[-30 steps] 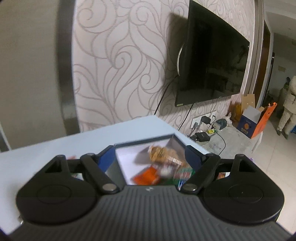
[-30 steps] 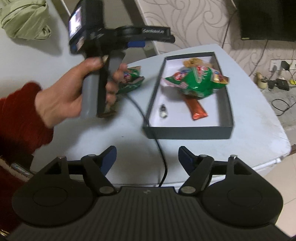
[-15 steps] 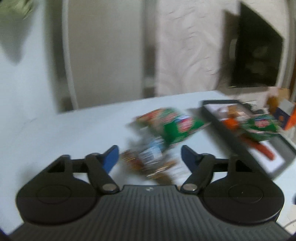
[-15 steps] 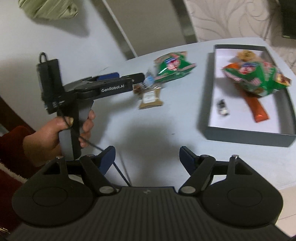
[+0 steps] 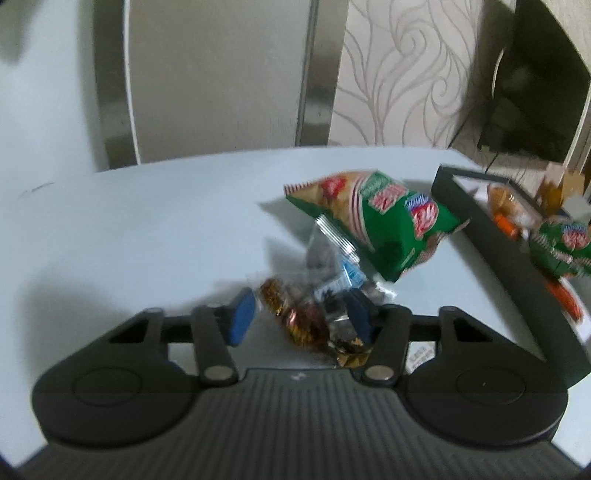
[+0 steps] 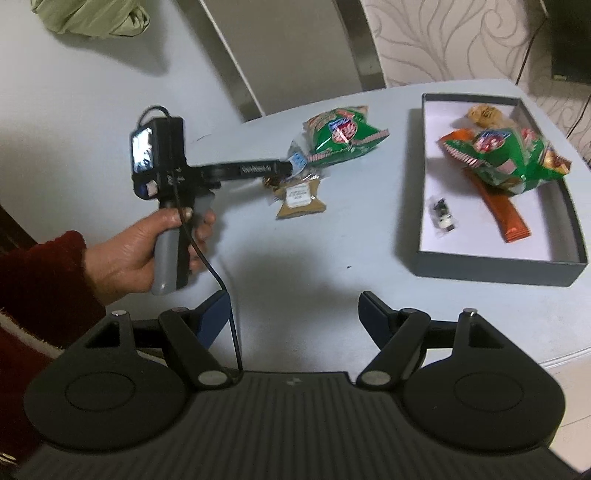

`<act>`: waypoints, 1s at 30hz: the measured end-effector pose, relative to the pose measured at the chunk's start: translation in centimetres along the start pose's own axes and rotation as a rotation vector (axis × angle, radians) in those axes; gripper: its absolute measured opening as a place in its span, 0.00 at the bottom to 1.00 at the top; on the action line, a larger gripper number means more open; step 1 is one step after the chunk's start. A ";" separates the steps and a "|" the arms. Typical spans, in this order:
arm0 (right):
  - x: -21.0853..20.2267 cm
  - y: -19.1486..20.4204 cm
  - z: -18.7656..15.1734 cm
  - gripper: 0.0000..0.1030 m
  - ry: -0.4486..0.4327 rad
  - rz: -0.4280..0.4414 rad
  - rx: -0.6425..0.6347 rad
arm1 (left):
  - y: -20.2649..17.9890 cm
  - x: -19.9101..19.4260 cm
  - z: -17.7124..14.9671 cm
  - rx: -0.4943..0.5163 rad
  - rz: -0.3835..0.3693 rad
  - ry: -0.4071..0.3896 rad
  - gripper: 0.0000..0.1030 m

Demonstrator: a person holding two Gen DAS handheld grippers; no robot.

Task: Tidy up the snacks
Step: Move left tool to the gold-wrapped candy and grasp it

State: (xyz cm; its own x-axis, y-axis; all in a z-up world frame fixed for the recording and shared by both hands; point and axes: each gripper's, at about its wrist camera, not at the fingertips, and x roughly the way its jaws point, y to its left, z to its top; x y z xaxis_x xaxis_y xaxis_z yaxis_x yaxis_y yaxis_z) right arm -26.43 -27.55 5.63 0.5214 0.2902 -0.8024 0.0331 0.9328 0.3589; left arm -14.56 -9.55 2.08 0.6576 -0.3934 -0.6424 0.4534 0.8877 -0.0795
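My left gripper (image 5: pixel 299 314) is open, its jaws around a pile of small wrapped snacks (image 5: pixel 314 317) on the pale table; it also shows in the right wrist view (image 6: pixel 288 168). A green chip bag (image 5: pixel 376 218) lies just past the pile, also seen in the right wrist view (image 6: pixel 340 134), with a brown sachet (image 6: pixel 299 195) beside it. The dark open box (image 6: pixel 495 262) at right holds another green bag (image 6: pixel 506 155), an orange stick pack (image 6: pixel 498 206), a small black-and-white item (image 6: pixel 443 218) and a beige snack (image 6: pixel 484 114). My right gripper (image 6: pixel 295 317) is open and empty, held back over the table's near side.
The round pale table (image 6: pixel 332 258) ends close behind the box (image 5: pixel 506 280). A chair back (image 5: pixel 207 81) stands behind the table. A TV (image 5: pixel 535 81) hangs on the patterned wall at right. A green cloth (image 6: pixel 92 16) lies far left.
My left gripper has swung from the box to the loose snacks and dropped low, its jaws now around the small wrapped pile. My right gripper has pulled back slightly.
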 end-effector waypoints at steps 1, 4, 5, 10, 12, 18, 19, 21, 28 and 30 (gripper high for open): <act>-0.2 0.2 -0.1 0.78 -0.008 -0.007 -0.004 | -0.1 0.0 -0.1 0.012 0.007 -0.004 0.50; -1.0 0.0 -0.4 0.78 -0.042 -0.023 0.011 | -0.3 0.2 0.1 0.030 0.006 -0.001 0.34; -1.2 -0.3 -0.5 0.78 -0.055 -0.030 0.029 | -0.3 0.2 0.1 0.034 0.009 -0.001 0.33; -2.5 -1.4 -0.6 0.78 -0.122 -0.036 0.105 | 0.0 -0.3 -0.3 0.056 0.045 0.003 0.29; -2.4 -1.5 -0.4 0.78 -0.127 -0.026 0.110 | 0.7 -0.6 -0.5 0.044 0.058 0.008 0.29; -0.7 -0.5 0.1 0.78 -0.097 0.031 0.074 | 2.9 -3.5 -2.6 0.025 0.098 0.024 0.29; -0.3 -0.3 0.2 0.78 -0.087 0.043 0.070 | 3.2 -4.1 -3.0 0.017 0.102 0.027 0.29; 0.3 0.0 0.3 0.78 -0.071 0.066 0.061 | 3.8 -5.4 -3.9 0.000 0.113 0.034 0.28; 2.9 1.4 0.3 0.78 -0.004 0.149 0.026 | 4.9 -8.3 -6.7 0.006 0.163 0.057 0.27; 3.2 1.5 0.3 0.78 0.004 0.163 0.025 | 5.0 -8.4 -6.8 0.017 0.172 0.057 0.27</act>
State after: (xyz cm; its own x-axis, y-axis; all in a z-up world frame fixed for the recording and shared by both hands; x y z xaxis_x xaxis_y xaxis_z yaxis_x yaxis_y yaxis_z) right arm -24.43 -25.32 3.72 0.5182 0.4383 -0.7345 -0.0303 0.8676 0.4963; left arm -21.90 -0.22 1.92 0.6912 -0.2210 -0.6880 0.3471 0.9366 0.0479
